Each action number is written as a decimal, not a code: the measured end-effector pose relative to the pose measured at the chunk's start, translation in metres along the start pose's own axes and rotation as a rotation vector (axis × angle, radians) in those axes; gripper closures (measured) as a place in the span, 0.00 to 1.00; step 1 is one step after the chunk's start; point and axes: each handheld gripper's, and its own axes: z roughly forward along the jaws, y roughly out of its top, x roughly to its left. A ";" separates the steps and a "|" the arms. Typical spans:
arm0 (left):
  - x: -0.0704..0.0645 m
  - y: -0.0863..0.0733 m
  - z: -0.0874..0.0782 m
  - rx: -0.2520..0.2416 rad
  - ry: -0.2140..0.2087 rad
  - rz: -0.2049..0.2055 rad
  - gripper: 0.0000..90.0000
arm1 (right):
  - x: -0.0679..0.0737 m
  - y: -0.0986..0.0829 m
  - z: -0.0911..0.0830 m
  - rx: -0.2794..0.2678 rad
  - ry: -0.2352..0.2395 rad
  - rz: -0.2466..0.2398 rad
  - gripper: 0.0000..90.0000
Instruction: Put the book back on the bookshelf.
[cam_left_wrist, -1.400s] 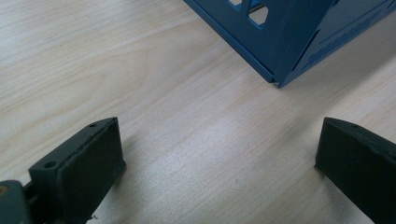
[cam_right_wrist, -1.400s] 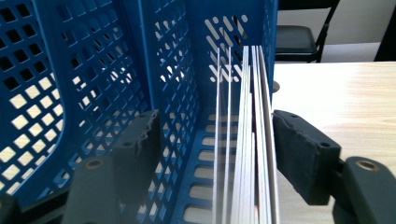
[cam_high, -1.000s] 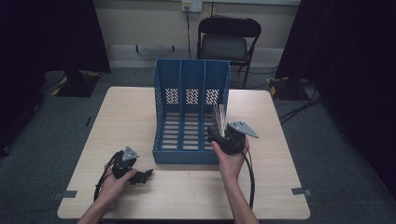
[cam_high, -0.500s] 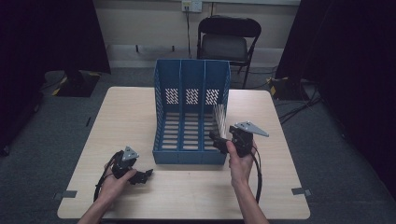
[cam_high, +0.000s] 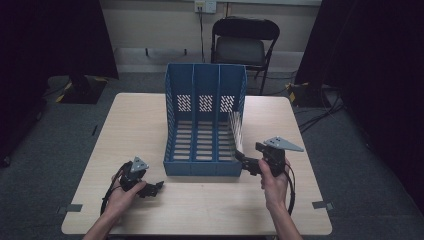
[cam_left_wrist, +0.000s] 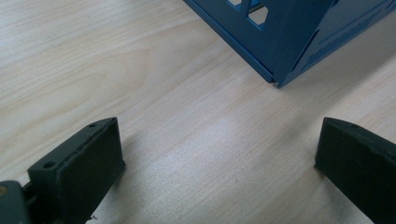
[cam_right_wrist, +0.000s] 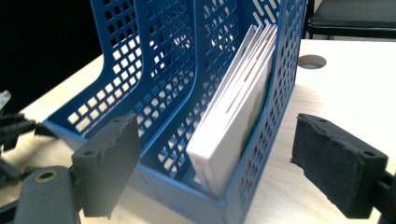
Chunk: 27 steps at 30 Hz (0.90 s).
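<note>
A blue three-slot file rack (cam_high: 205, 125) stands upright in the middle of the wooden table (cam_high: 135, 125). Several white booklets (cam_high: 235, 129) lean in its right-hand slot. My right gripper (cam_high: 245, 163) hovers open just off the rack's front right corner, touching nothing. In the right gripper view the booklets (cam_right_wrist: 238, 107) stand on edge inside the rack (cam_right_wrist: 159, 70), framed by the wide-apart jaws of the right gripper (cam_right_wrist: 224, 168). My left gripper (cam_high: 151, 189) rests low on the table by the rack's front left corner. It is open (cam_left_wrist: 219, 163) over bare wood, with the rack's corner (cam_left_wrist: 289, 42) ahead.
A black folding chair (cam_high: 244, 45) stands behind the table's far edge. A round cable hole (cam_right_wrist: 311, 61) is cut in the tabletop to the right of the rack. Cables (cam_high: 320, 112) lie on the floor at the right.
My right gripper has drawn back from the rack's right slot, toward the person and to the right, leaving the booklets in the slot. The left gripper has not moved.
</note>
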 end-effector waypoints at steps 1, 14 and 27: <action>0.000 0.000 0.000 0.000 0.000 0.000 0.00 | 0.000 -0.001 -0.002 0.002 -0.004 -0.008 0.16; 0.001 0.000 -0.001 0.006 -0.006 0.010 0.00 | -0.017 -0.033 -0.032 0.097 0.021 -0.040 0.16; 0.001 0.000 -0.001 0.007 -0.005 0.012 0.00 | -0.058 -0.069 -0.041 0.189 -0.066 -0.041 0.16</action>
